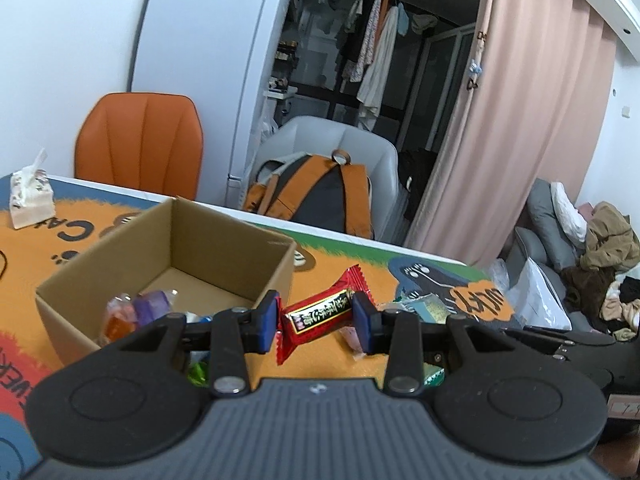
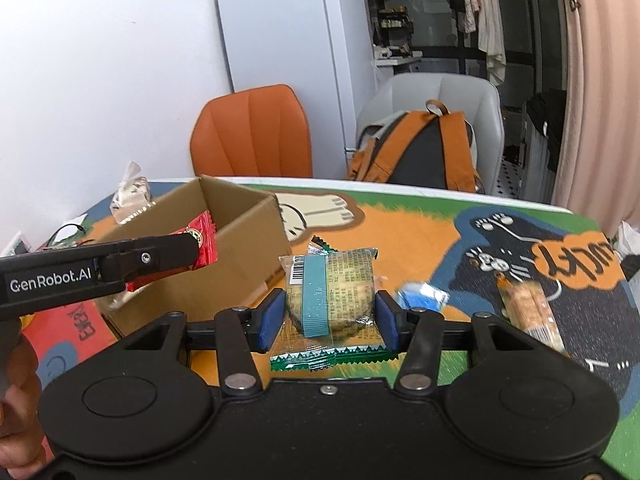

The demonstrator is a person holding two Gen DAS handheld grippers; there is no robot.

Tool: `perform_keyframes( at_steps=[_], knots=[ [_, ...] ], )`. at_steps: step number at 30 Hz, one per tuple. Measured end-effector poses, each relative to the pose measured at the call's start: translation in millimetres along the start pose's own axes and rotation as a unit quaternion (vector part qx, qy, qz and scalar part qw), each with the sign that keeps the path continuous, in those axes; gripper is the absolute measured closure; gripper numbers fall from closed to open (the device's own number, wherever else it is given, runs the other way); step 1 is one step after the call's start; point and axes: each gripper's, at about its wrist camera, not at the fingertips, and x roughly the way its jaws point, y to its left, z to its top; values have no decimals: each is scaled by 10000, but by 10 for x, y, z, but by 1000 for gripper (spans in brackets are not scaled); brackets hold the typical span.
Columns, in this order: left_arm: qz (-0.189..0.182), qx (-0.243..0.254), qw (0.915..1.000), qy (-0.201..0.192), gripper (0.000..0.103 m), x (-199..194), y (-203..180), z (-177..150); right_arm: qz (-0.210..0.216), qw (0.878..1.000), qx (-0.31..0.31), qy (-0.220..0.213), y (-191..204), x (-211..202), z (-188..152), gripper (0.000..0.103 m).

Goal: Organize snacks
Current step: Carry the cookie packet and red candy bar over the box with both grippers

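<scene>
Item 1, nearest: left gripper (image 1: 316,322), pads clamped on the red candy (image 1: 320,314), crosswise between both blue pads; carried just right of the cardboard box (image 1: 224,240), above the printed tablecloth (image 1: 328,360).

Item 2: right gripper (image 2: 330,320), pads clamped on the green-edged biscuit pack (image 2: 332,296), above the table, right of the box.

Item 3: loose snacks on the cloth, a blue packet (image 2: 422,296) and a tan bar (image 2: 528,308); 2 or more sweets (image 1: 136,308) already in the box's near corner.

Risks: the slick crinkly wrappers may slip from the pads; both grippers converging on 1 box could collide.

Pose: both grippers tilt slightly downward, pointing toward the far chairs.
</scene>
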Motion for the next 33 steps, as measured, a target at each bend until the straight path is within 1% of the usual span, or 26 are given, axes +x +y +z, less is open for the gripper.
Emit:
perform_keyframes(
  at_steps=[8, 16, 25, 30, 33],
  knots=[
    [150, -92, 9998, -122, 65, -54, 181, 133, 137, 9996, -154, -166, 204, 37, 177, 54],
    [338, -302, 9989, -137, 65, 24, 406, 248, 271, 9989, -287, -250, 429, 154, 334, 54],
    [509, -573, 9970, -84, 65, 170, 681, 251, 370, 9982, -396, -240, 604, 325, 456, 54],
    [525, -697, 9962, -22, 64, 280, 800, 255, 402, 9981, -438, -189, 689, 442, 485, 54],
    [688, -747, 9948, 3, 60, 329, 863, 250, 411, 9980, -459, -150, 735, 515, 493, 54]
  ],
)
